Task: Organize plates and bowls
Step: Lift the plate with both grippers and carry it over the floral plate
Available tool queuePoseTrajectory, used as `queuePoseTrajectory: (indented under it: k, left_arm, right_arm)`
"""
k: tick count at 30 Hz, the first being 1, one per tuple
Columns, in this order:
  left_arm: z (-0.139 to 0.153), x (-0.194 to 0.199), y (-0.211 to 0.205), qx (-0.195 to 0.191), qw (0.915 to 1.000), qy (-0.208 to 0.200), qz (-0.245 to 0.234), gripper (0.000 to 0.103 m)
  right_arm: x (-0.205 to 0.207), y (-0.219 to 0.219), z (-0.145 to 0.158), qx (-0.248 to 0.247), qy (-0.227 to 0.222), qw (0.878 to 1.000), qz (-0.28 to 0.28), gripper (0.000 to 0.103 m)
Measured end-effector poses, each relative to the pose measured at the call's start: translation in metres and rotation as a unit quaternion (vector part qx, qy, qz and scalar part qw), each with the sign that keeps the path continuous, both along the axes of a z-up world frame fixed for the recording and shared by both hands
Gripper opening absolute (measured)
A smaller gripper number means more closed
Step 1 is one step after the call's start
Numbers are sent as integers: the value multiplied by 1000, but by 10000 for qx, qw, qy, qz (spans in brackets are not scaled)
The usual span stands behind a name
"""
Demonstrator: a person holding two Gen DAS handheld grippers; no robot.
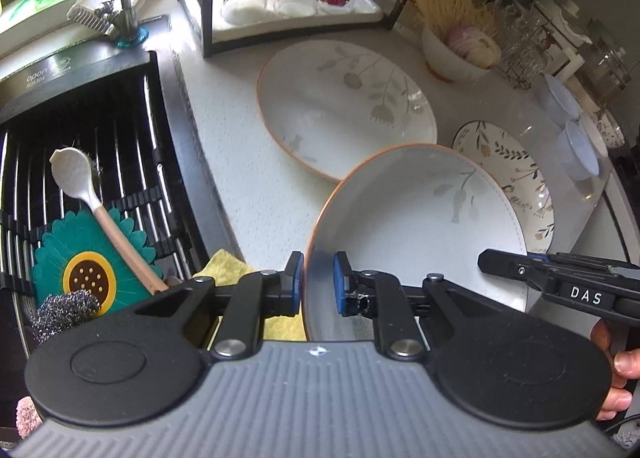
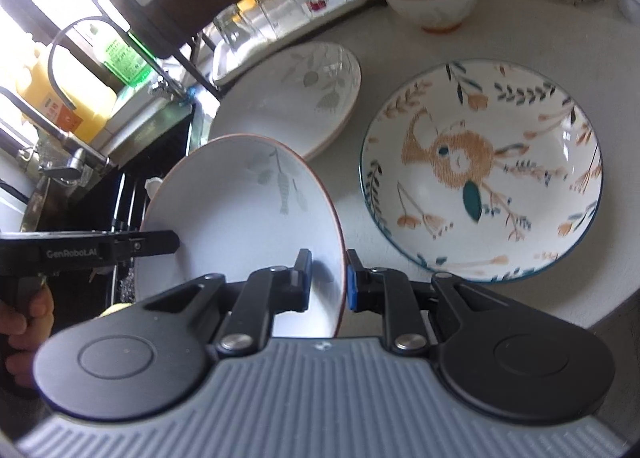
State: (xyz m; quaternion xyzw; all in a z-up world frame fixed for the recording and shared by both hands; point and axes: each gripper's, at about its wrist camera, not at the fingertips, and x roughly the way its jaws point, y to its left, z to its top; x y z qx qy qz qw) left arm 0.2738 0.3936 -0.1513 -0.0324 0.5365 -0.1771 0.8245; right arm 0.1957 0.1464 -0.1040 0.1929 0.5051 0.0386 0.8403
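The pale desk [image 1: 248, 193] carries most of the dishes, and a dark sink [image 1: 100, 161] lies just beside it. A large white plate with an orange rim [image 1: 344, 105] lies flat on the desk, near the sink. Beside that plate, farther from the sink, lies a flowered plate with a blue rim [image 2: 484, 173]. A second orange-rimmed white plate [image 1: 420, 225] is held up on a slant, its far edge overlapping the large flat plate in both views. The left hand-held gripper [image 1: 318, 282] pinches the lifted plate's rim on the side nearer the sink, one blue pad on each face. The right hand-held gripper [image 2: 328, 282] clamps the opposite rim the same way, on the side toward the flowered plate. A small white bowl [image 2: 436, 1] holding garlic stands on the desk beyond the plates, well apart from the sink.
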Motion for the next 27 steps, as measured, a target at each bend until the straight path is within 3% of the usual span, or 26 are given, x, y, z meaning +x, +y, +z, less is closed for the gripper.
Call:
queuePoseTrajectory:
  k: [12, 27]
  left_arm:
    - [31, 16, -38, -215, 9993, -299, -90, 18]
    - [25, 36, -127, -53, 9993, -209, 312, 18]
  right_arm:
    - [13, -31, 36, -357, -568, 9977, -128, 21]
    - [38, -117, 23, -299, -674, 9973, -4, 21]
